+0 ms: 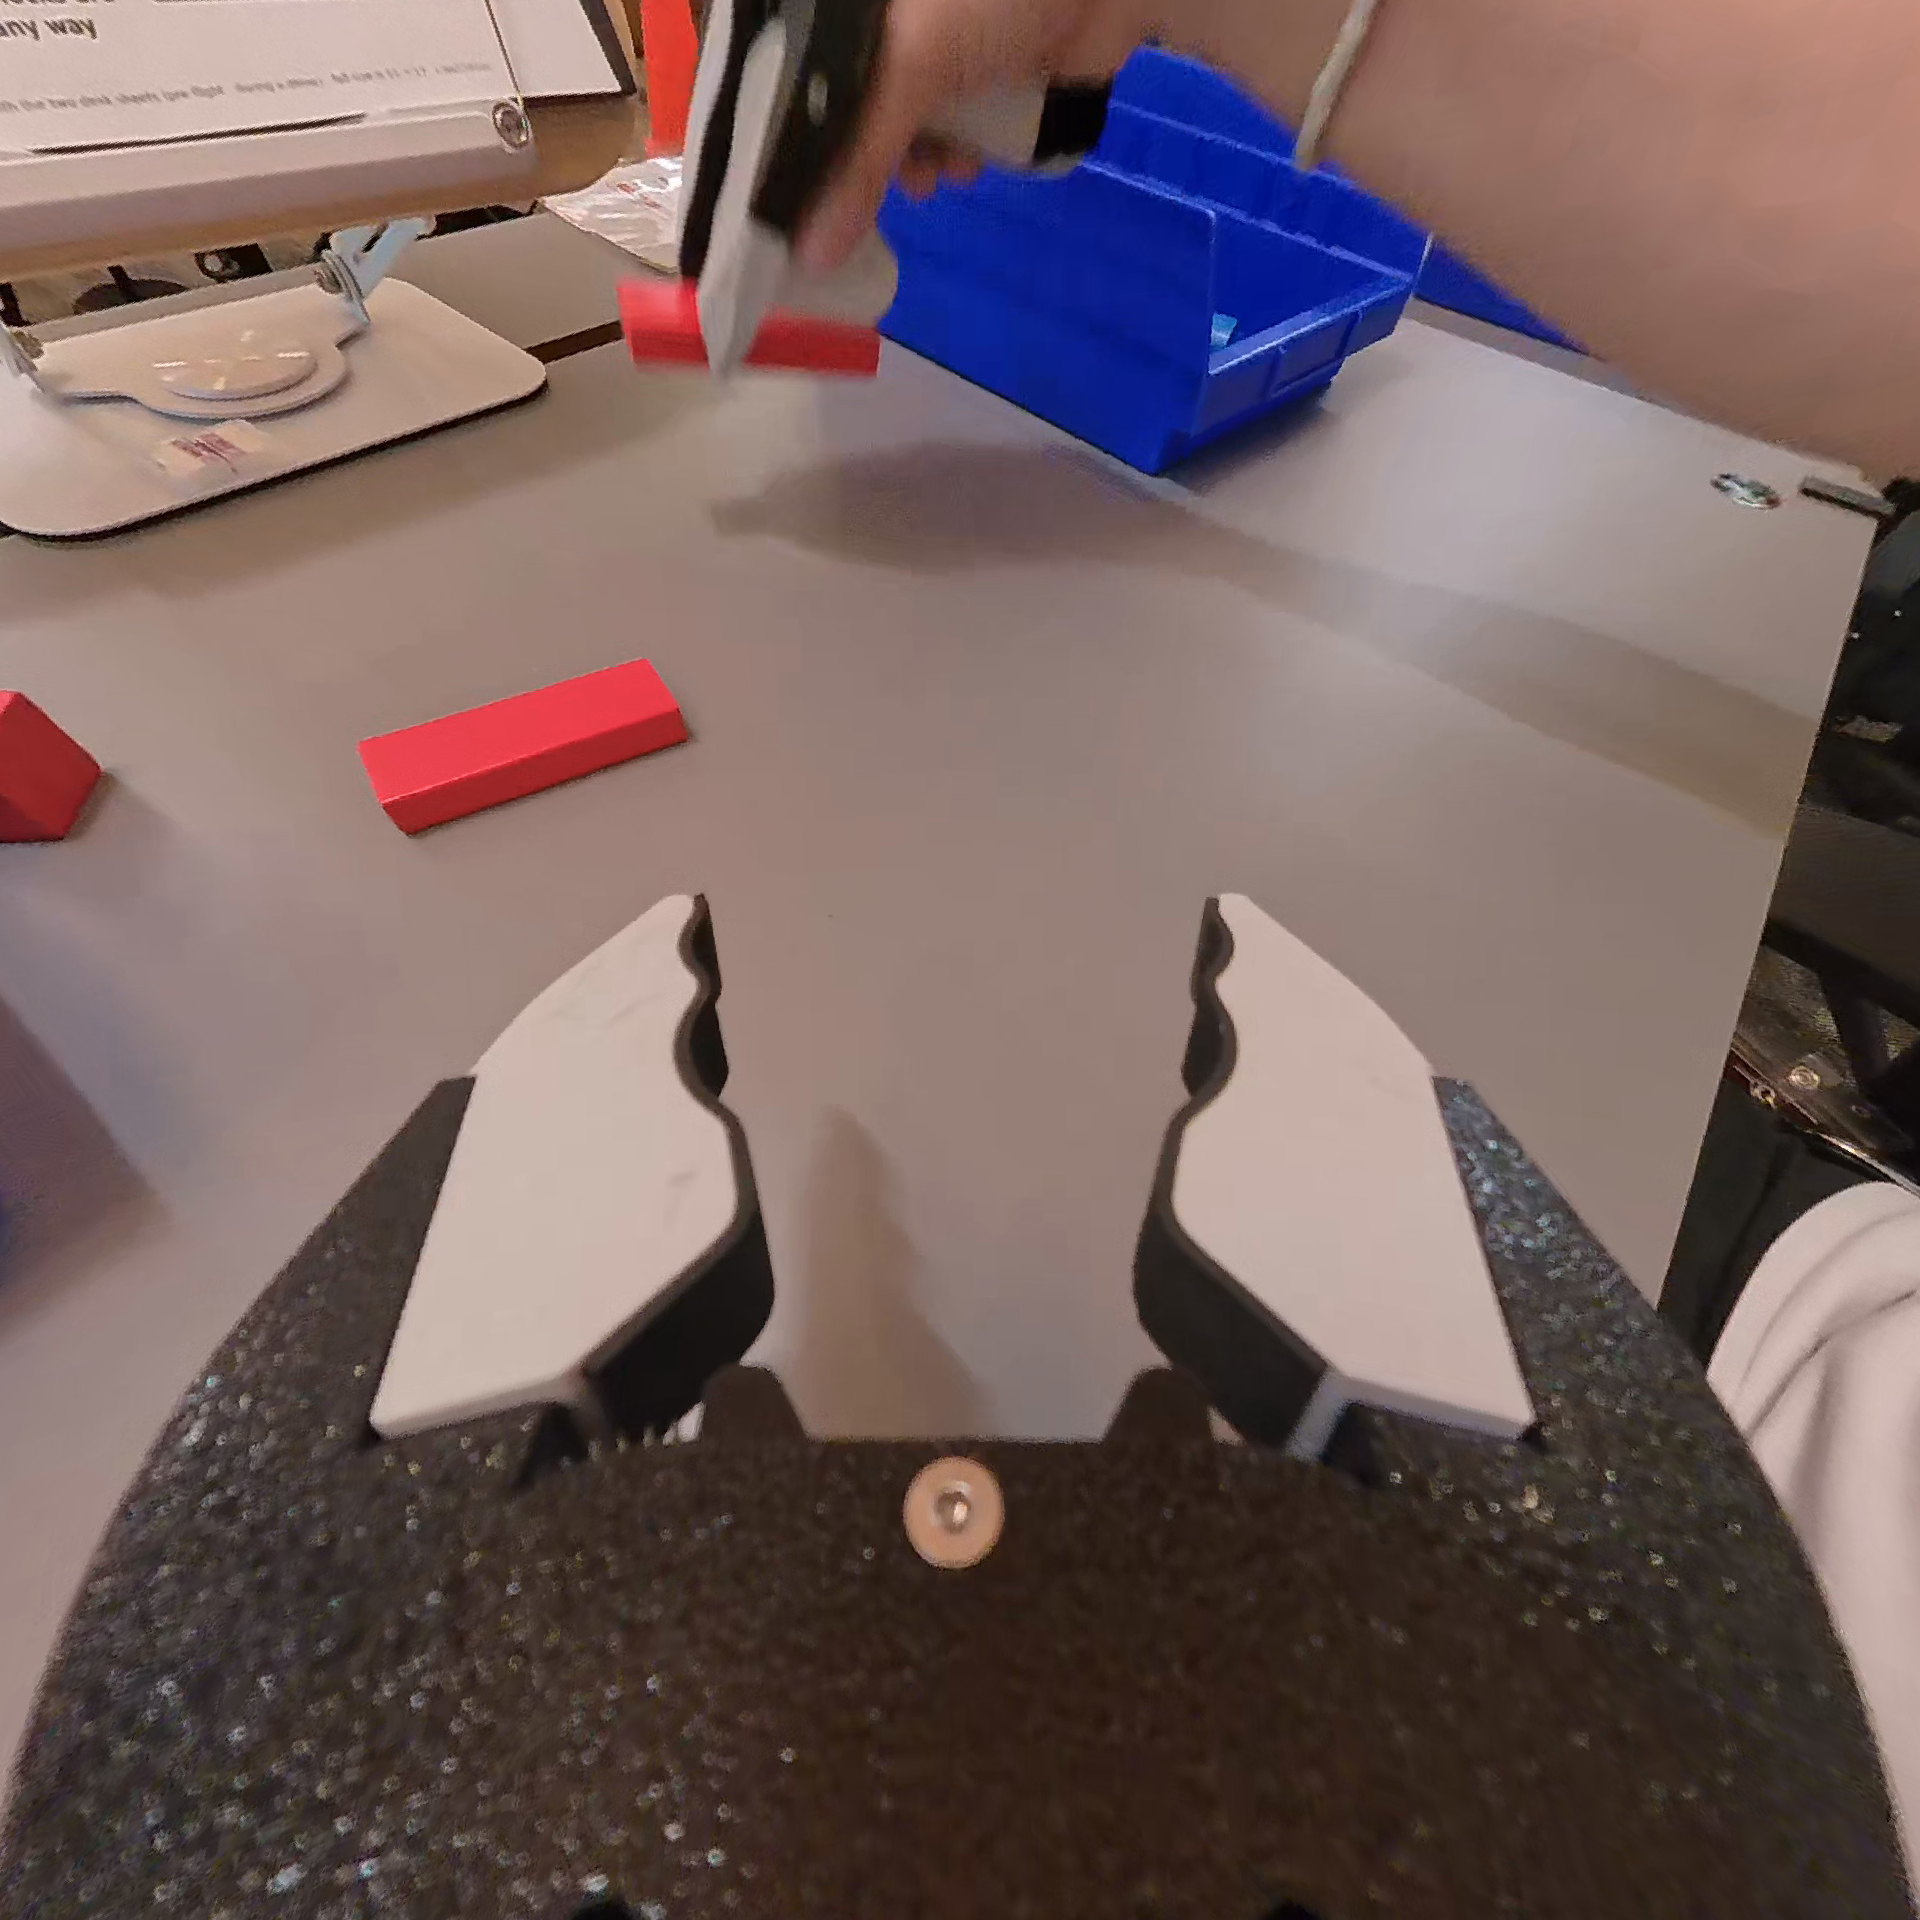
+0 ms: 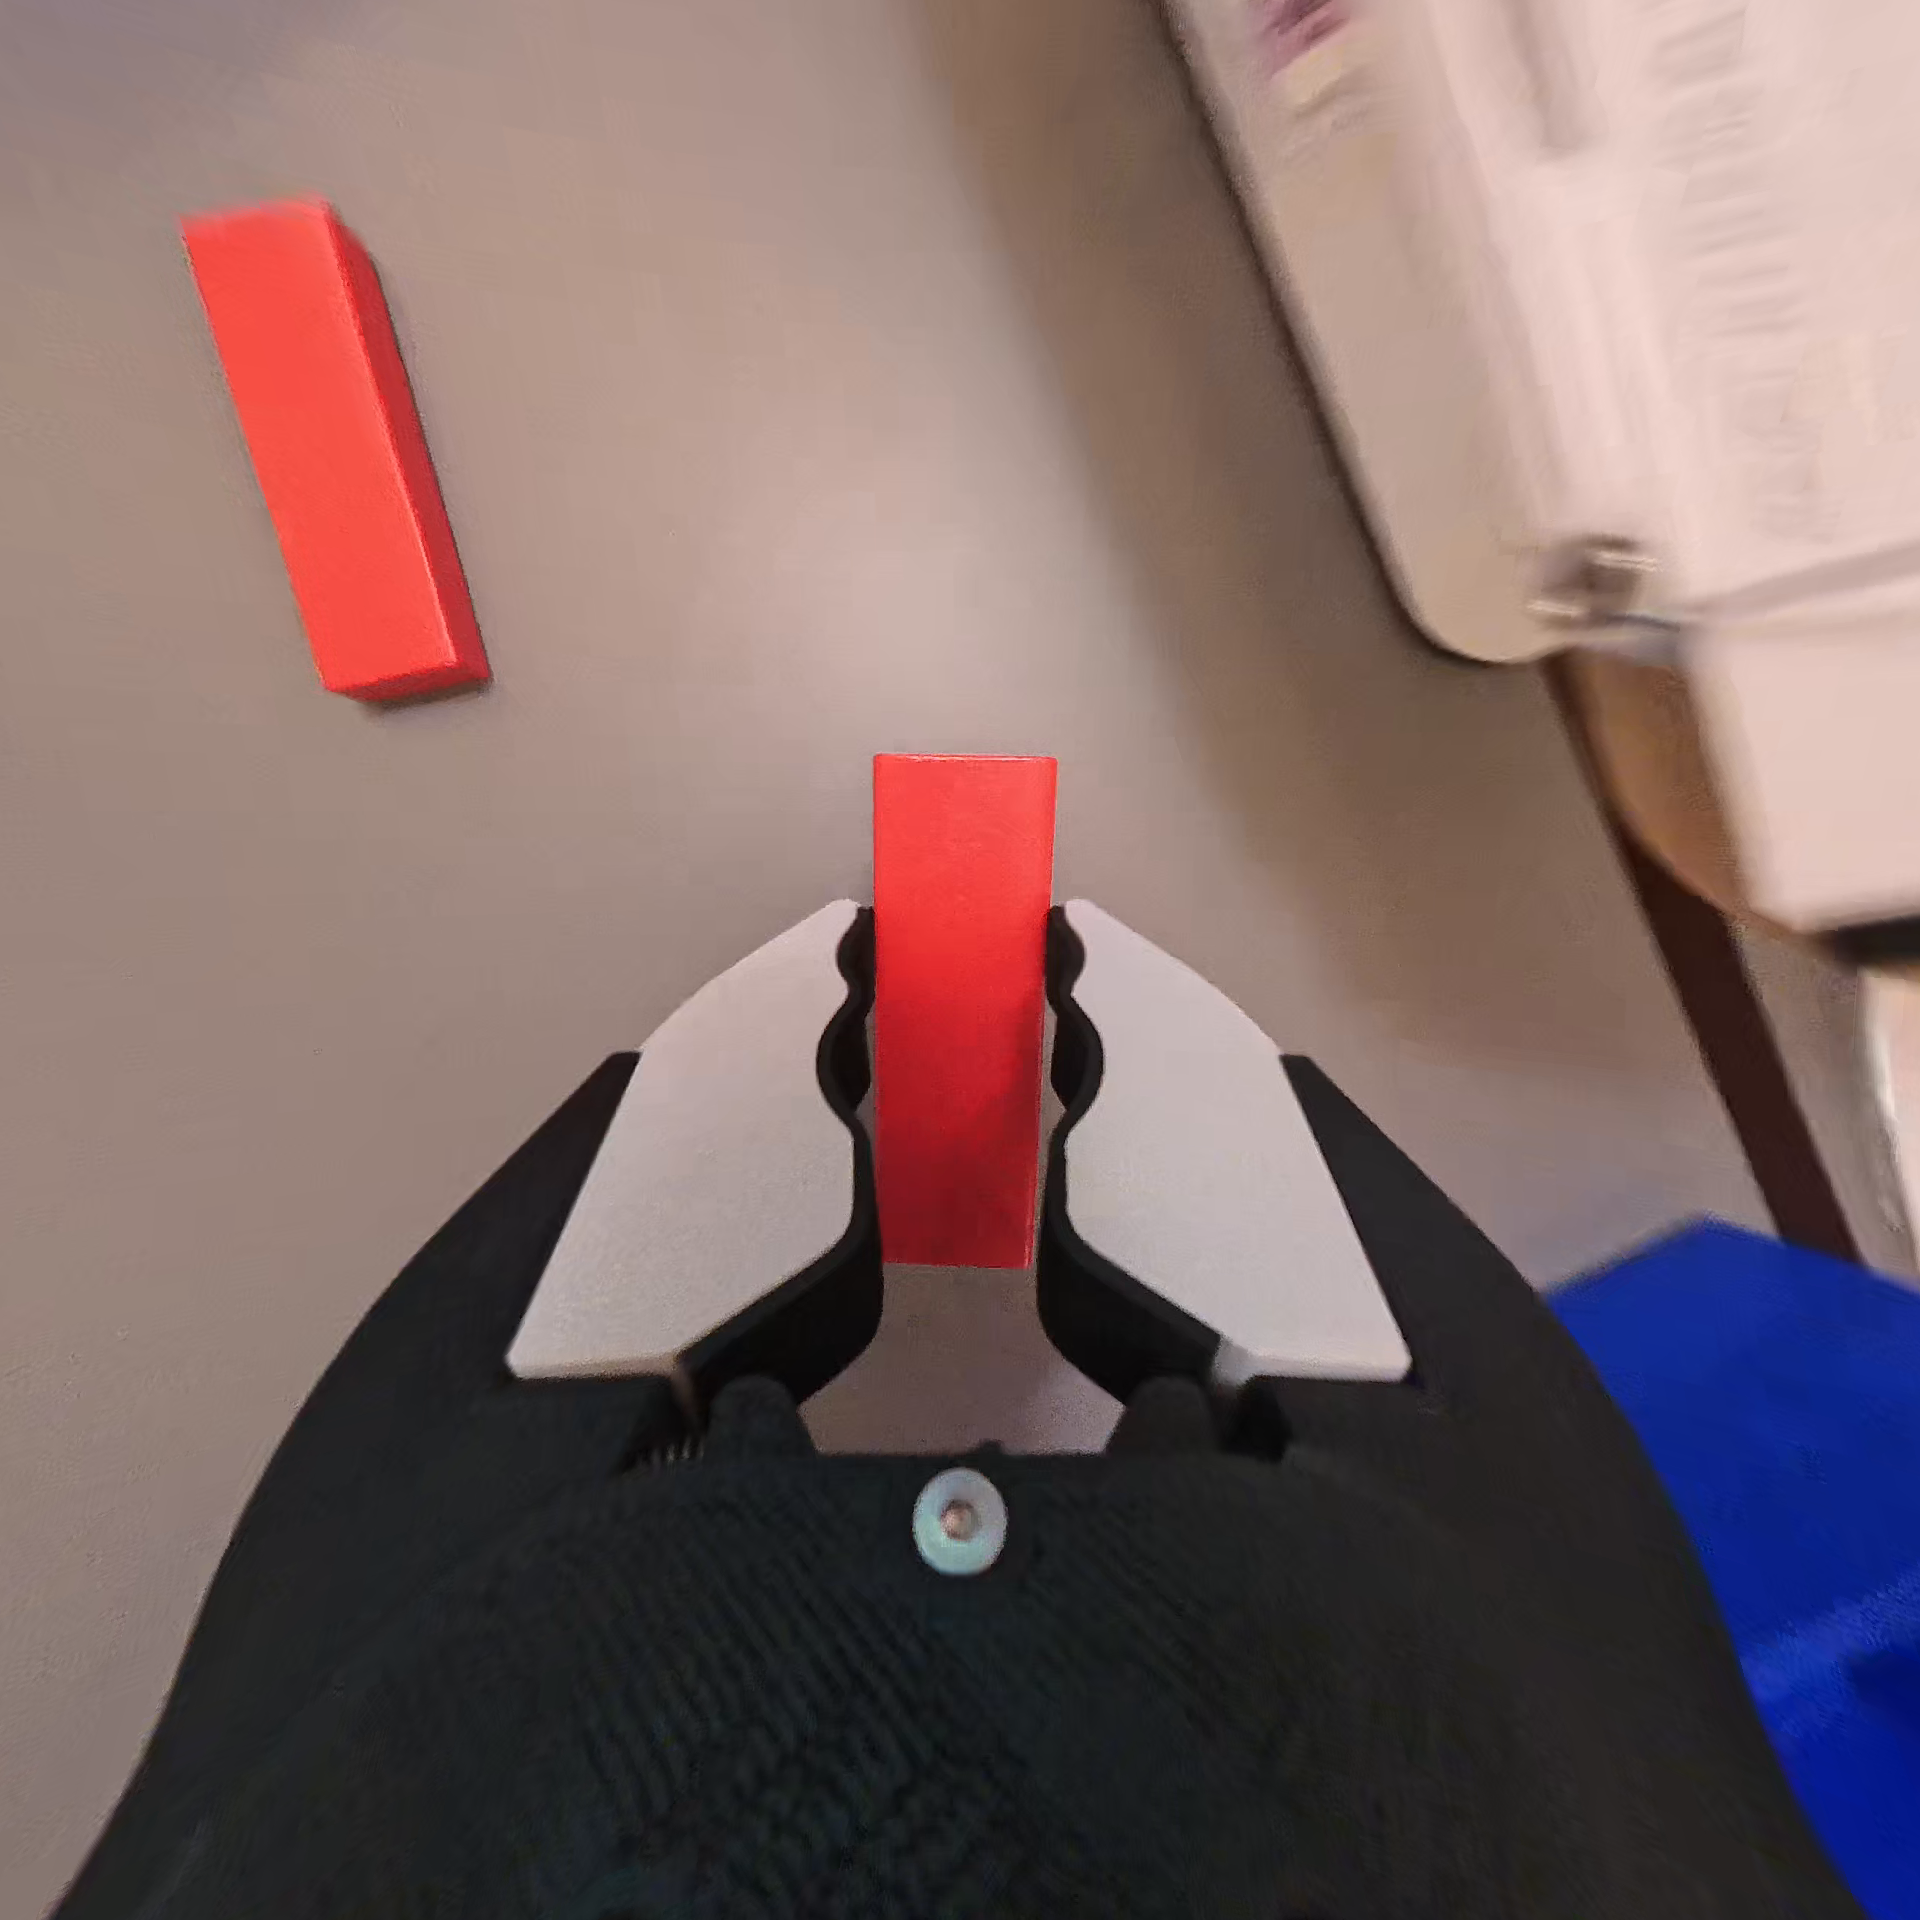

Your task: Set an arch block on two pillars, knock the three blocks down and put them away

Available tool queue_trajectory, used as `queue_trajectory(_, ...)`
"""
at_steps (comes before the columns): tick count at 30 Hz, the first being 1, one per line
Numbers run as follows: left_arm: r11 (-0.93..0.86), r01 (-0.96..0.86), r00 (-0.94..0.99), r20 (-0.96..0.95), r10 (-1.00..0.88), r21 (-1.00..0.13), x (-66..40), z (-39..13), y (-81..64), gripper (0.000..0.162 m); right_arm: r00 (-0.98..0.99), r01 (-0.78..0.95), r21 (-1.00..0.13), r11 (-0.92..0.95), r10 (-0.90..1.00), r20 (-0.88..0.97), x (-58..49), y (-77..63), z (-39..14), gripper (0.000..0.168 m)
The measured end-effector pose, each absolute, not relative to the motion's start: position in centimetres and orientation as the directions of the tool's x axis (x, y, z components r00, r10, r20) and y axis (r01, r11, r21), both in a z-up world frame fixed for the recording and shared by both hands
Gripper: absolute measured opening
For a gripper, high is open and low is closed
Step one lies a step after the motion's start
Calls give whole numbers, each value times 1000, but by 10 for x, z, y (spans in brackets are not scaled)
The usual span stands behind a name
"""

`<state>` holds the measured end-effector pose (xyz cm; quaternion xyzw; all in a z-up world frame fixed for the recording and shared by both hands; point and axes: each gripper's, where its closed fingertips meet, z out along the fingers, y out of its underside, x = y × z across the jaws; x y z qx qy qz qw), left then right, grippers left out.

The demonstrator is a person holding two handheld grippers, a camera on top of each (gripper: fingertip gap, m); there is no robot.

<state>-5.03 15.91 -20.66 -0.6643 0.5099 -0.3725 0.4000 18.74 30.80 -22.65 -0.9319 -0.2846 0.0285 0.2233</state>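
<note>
While the right claw pinched a flat red rectangular wooden block above the grey worktop beside a blue plastic bin, the left claw hung spread, empty. A loose pinch might let it slip.

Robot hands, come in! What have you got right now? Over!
Right gripper shut on a red block, in the air above the table. Left gripper open, holding nothing. Second red block flat on table; blue bin beyond.

Grey table, white tilted stand on a flat base at its far-left corner, crumpled clear packet beyond
</note>
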Motion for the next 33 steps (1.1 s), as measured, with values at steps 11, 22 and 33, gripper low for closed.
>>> queue_trajectory(11,-153,-382,182,88,-979,-912,-47,-203,151,87,968,114,-357,-927,23,248,409,191,-151,32)
queue_trajectory(22,-138,-384,120,99,-988,-913,-23,-201,138,86,979,-95,-255,-962,-136,150,450,128,-245,32)
queue_trajectory(33,-136,-403,101,104,-989,-905,-17,-207,131,87,986,-31,-239,-971,-69,154,448,131,-255,33)
